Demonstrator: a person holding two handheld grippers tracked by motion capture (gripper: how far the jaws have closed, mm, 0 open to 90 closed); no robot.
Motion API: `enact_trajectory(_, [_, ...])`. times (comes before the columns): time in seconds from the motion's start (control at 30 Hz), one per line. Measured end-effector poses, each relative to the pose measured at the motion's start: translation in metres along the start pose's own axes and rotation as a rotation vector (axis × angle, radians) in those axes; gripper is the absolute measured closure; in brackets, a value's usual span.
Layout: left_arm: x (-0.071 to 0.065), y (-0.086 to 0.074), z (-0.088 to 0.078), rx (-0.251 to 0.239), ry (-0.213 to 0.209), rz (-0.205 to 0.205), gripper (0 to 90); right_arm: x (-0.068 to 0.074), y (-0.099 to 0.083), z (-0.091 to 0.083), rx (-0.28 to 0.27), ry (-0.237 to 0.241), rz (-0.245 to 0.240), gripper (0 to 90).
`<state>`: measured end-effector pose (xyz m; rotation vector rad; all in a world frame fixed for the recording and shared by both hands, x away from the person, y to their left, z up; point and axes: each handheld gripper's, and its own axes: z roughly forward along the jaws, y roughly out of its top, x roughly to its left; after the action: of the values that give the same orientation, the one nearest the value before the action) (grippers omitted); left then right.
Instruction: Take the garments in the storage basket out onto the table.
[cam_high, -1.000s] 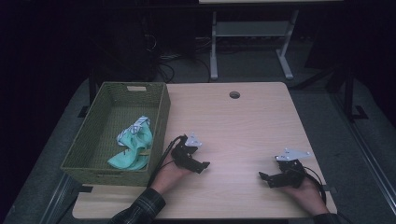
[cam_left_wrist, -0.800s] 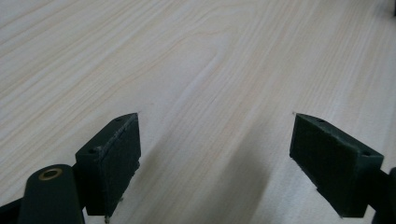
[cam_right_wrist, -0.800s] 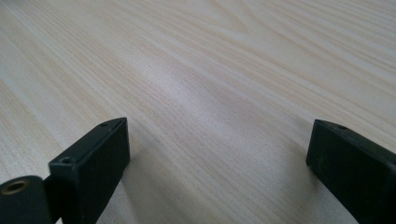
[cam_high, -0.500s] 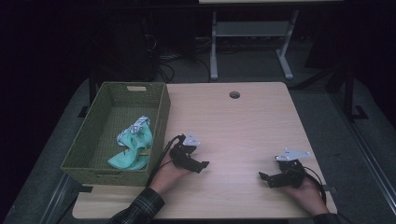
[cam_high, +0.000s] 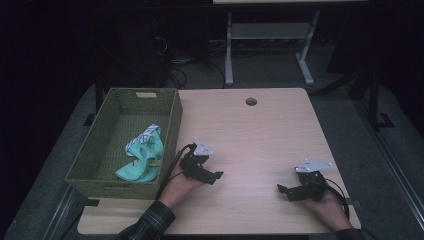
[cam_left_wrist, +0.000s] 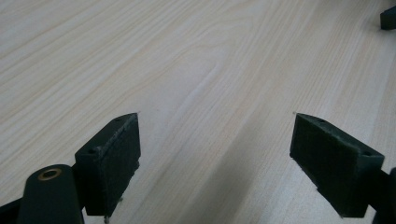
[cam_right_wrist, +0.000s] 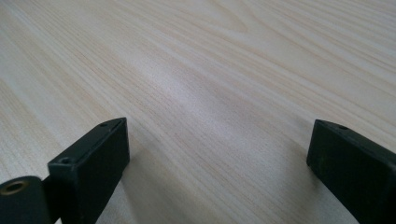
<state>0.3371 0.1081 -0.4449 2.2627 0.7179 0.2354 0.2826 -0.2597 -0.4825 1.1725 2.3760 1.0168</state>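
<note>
The left gripper (cam_high: 212, 176) is held low over the table (cam_high: 260, 135), near the front edge and just right of the basket (cam_high: 172, 122). Its jaws are spread wide w/ nothing between them; in the left gripper view (cam_left_wrist: 215, 154) only bare light wood grain is seen betw. the two black pads, which sit close above the surface. Whether the pads touch the wood can't be told. A grey three-cornered plate is seen on top of this gripper, and a black cable is trailed back along the hand toward a plaid sleeve (cam_high: 150, 222) at the front edge.

The right gripper (cam_high: 284, 190) is held near the front right corner of the table, well apart from the left one, jaws pointed toward the table's middle. It is also open and empty: in the right gripper view (cam_right_wrist: 217, 158) the pads are set far apart w/ plain tabletop betw. them. Its cable is looped off to the right of the hand.

The woven green basket is placed along the left edge of the table, its long side running front to back. A crumpled teal and white cloth (cam_high: 142, 157) is lying inside, in the front right part, against the wall nearest the left gripper. The cloth is not touched by either gripper.

A round cable hole (cam_high: 251, 101) is set near the back edge, approx. at its middle.
</note>
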Motion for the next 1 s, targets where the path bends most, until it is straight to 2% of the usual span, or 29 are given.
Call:
enact_trajectory(0.63, [0.0,0.005,-0.007,-0.016,-0.006,-0.008,15.6,0.0,0.0,0.0,0.002,0.002,0.003,5.3])
enact_trajectory(0.7, [0.0,0.006,-0.009,-0.024,-0.019,-0.019,15.6,0.0,0.0,0.0,0.002,0.001,0.001,5.3])
enact_trajectory(1.0, [0.0,0.009,-0.012,-0.03,-0.033,-0.013,15.6,0.0,0.0,0.0,0.002,0.002,0.003,5.3])
